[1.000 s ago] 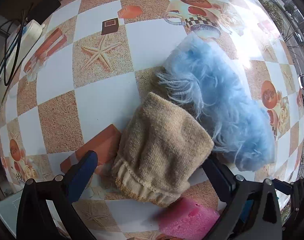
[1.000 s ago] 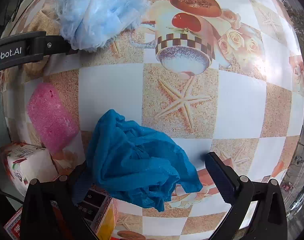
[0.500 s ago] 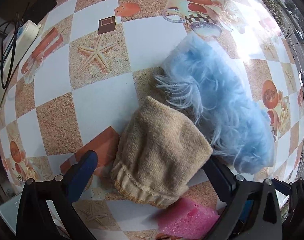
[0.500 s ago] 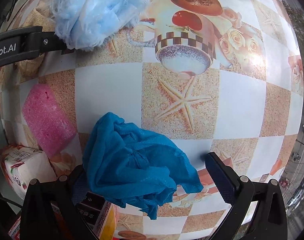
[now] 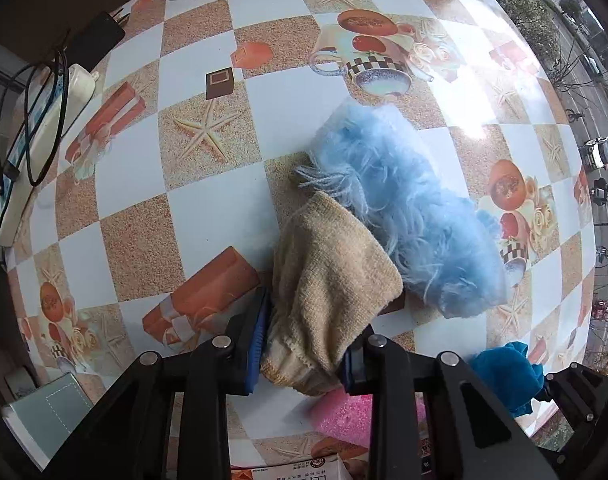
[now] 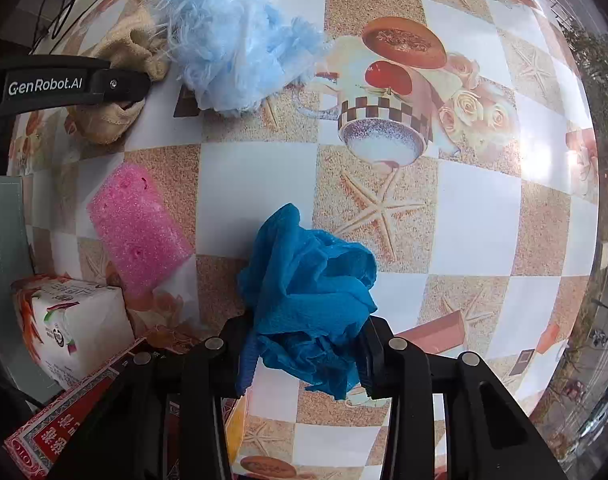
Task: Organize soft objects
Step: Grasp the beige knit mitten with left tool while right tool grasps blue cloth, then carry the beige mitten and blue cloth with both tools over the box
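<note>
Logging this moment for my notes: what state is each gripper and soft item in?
Left gripper: shut on beige knitted cloth.
Right gripper: shut on crumpled blue cloth.
Fluffy light-blue cloth: lying loose, touching the beige one.
Pink foam sponge: lying flat, ungripped.

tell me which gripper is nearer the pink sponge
Left. The left gripper, shut on the beige knit, sits just above the pink sponge; the right gripper is off to its side.
</note>
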The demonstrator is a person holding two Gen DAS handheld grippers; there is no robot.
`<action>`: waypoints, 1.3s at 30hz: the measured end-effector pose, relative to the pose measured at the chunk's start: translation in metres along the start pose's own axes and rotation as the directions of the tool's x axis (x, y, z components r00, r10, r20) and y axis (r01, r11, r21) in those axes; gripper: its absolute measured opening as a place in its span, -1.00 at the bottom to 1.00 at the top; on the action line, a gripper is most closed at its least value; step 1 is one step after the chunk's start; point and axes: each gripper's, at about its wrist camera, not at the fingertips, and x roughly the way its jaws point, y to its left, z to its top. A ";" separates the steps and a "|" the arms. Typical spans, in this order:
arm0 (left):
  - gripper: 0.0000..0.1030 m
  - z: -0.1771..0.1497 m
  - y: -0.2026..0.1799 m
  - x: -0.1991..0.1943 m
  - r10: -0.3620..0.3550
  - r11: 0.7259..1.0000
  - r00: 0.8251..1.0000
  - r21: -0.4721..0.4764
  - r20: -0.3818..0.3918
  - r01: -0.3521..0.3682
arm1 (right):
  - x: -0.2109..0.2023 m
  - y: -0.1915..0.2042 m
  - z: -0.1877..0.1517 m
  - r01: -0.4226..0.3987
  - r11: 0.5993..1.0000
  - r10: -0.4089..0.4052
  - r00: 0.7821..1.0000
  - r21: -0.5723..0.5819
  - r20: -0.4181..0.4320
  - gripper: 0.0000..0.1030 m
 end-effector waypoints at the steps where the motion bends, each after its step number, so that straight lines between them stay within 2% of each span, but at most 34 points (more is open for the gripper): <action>1: -0.37 -0.001 -0.001 -0.005 0.002 1.000 1.000 0.004 0.012 -0.002 | -0.003 0.000 0.000 -0.016 1.000 0.016 1.000 0.010 0.013 -0.24; 11: -0.37 -0.015 -0.012 -0.042 0.011 1.000 0.997 0.024 0.075 -0.012 | -0.027 -0.035 -0.008 -0.067 0.988 0.058 0.996 0.138 0.071 -0.24; 17: -0.37 -0.033 -0.008 -0.063 0.007 1.000 0.995 0.013 0.096 -0.009 | -0.047 -0.036 -0.018 -0.082 0.984 0.067 0.993 0.158 0.097 -0.23; 29: -0.37 -0.094 0.002 -0.103 -0.002 1.000 0.987 0.031 0.160 -0.003 | -0.086 -0.034 -0.026 -0.095 0.983 0.068 0.984 0.157 0.166 -0.23; 39: -0.37 -0.157 0.012 -0.136 -0.017 0.997 0.983 0.073 0.185 0.004 | -0.138 -0.007 -0.047 -0.121 0.982 0.081 0.963 0.143 0.258 -0.23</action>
